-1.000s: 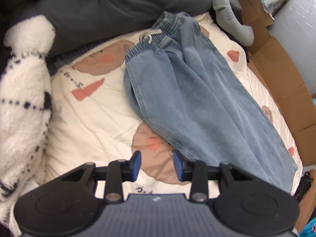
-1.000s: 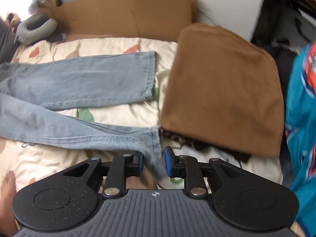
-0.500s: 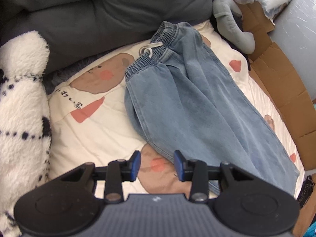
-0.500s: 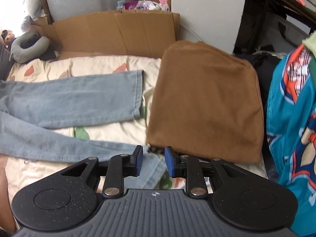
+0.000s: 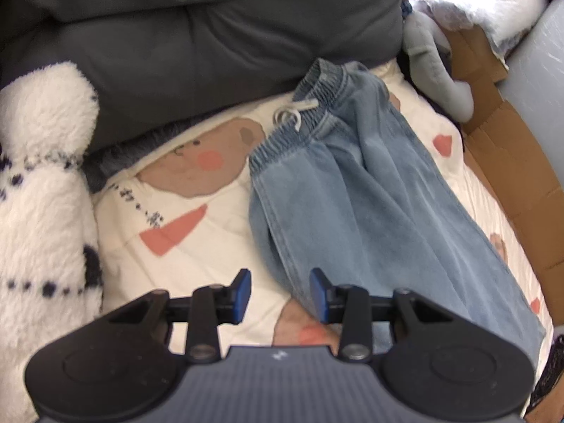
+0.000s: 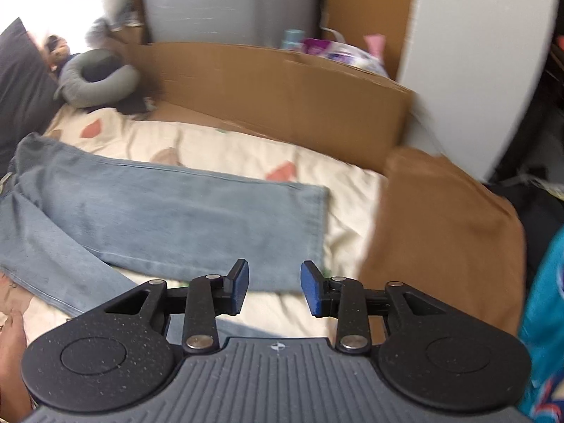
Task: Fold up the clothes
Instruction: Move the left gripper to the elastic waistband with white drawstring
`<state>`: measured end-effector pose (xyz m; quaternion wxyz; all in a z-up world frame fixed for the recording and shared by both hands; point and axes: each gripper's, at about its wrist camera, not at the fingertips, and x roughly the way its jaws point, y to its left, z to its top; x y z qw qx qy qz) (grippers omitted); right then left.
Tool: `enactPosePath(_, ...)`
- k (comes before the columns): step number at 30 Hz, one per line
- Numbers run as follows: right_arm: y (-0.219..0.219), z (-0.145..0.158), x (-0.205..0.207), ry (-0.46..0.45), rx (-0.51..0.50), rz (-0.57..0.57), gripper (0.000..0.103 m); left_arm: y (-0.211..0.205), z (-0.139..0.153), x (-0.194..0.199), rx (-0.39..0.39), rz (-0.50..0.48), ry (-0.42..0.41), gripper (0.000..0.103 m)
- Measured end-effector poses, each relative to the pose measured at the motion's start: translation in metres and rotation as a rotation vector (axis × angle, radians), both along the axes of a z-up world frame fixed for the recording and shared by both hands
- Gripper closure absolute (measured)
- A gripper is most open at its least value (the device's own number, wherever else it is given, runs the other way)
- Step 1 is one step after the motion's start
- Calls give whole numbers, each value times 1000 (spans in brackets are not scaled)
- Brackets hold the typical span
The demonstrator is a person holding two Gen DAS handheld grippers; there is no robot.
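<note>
The jeans (image 5: 356,190) lie flat on the bed (image 5: 197,246), on a cream quilt printed with bears. In the left wrist view the elastic waistband with its white drawstring (image 5: 290,114) sits at the far end, against a dark grey cushion (image 5: 211,42); the legs run toward the lower right. A fluffy white blanket (image 5: 42,190) lies at the left edge. The left tongs (image 5: 280,294) hover open above the near edge of the jeans, nothing between the pads.

In the right wrist view the two legs spread apart, and the upper leg's hem (image 6: 317,225) ends near a brown folded cloth (image 6: 444,232). The right tongs (image 6: 274,287) are opening, empty, above that hem. Cardboard (image 6: 282,98) lines the bed's far side.
</note>
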<state>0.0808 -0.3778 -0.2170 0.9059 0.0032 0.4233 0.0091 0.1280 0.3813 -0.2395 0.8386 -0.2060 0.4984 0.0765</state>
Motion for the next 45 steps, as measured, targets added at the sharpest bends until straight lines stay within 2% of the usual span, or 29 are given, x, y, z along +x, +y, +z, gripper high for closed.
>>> enactPosePath(5,39,-15,41,12,12,99,63,4,-4,25,15,-7,-48,64)
enactPosePath(11,87,-36,89,33,25,204,63,18,-20,60,50,10,-65,64)
enactPosePath(12,94,-41,99,35,35,221,60,21,-24,68,59,13,-66,64)
enactPosePath(13,102,-47,110,38,40,242,55,24,-28,76,70,14,-66,64)
enactPosePath(18,143,-84,180,49,40,378,55,35,-53,116,141,-1,-39,64)
enactPosePath(21,170,-100,214,61,19,464,55,43,-65,134,150,11,-11,64)
enactPosePath(24,195,-108,242,76,21,497,55,48,-74,150,156,-10,-10,64)
enactPosePath(28,230,-112,273,96,35,541,55,54,-86,170,170,-61,-15,64)
enactPosePath(32,272,-106,303,137,1,644,55,57,-103,190,176,-119,-21,64)
enactPosePath(39,345,-71,349,158,-66,767,55,63,-119,206,96,-210,-107,64)
enactPosePath(42,377,-57,358,141,-58,807,54,68,-123,205,57,-219,-148,64)
enactPosePath(44,398,-50,360,127,-51,835,52,70,-125,204,43,-231,-176,61)
enactPosePath(45,407,-48,361,119,-52,850,51,70,-126,203,46,-238,-188,54)
